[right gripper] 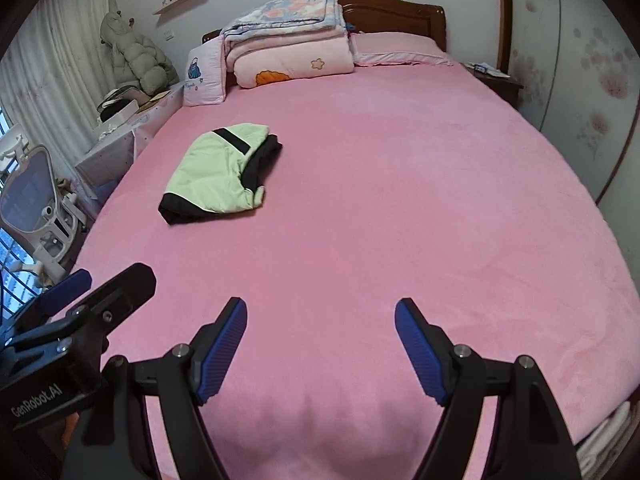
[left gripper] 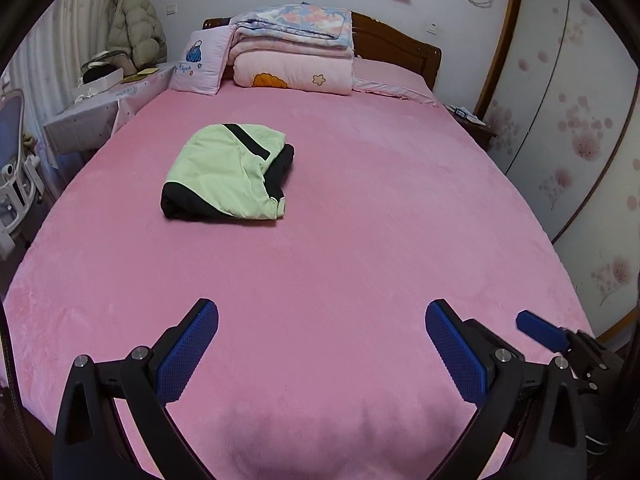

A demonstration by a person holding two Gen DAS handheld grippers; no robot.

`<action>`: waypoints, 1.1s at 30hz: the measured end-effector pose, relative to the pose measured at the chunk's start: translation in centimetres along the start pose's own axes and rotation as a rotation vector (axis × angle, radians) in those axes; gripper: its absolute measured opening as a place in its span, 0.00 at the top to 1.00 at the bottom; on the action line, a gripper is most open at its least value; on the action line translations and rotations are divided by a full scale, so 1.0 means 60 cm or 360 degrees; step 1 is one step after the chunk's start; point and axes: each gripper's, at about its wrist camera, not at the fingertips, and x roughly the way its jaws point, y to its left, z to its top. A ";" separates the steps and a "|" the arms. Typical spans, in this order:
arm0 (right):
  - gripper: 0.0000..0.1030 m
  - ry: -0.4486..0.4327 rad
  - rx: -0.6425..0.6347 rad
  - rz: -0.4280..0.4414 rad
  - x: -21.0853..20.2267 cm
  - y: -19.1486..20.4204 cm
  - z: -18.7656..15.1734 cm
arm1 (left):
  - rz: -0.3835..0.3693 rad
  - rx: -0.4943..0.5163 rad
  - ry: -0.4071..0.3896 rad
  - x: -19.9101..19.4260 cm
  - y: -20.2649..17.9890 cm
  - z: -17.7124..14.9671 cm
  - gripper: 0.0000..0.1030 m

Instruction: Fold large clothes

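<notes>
Pale green and black, the folded jacket [left gripper: 226, 172] lies on the pink bed [left gripper: 360, 220], well ahead of us and toward the left side of the mattress, far from the pile of quilts [left gripper: 294, 48] at the headboard. We hold both tools low over the near edge of the bed, side by side, and neither touches cloth. Our left gripper [left gripper: 322, 346] has its jaws spread wide and empty; our right gripper [right gripper: 320, 344] likewise stands wide apart with nothing between. The bundle's long axis runs slantwise, near-left to far-right. We judge the left hand the nearer one, since the jacket sits left of centre in both views, further so from the right wrist.
</notes>
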 end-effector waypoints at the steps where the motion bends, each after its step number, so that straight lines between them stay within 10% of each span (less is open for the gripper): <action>1: 0.25 -0.0006 -0.0011 -0.0015 -0.006 -0.002 -0.004 | 0.0012 0.0011 0.0007 -0.004 -0.004 -0.003 0.00; 33: 0.25 -0.0132 -0.0010 -0.0108 -0.054 -0.044 -0.012 | 0.0096 0.0022 0.0011 -0.033 -0.037 -0.026 0.00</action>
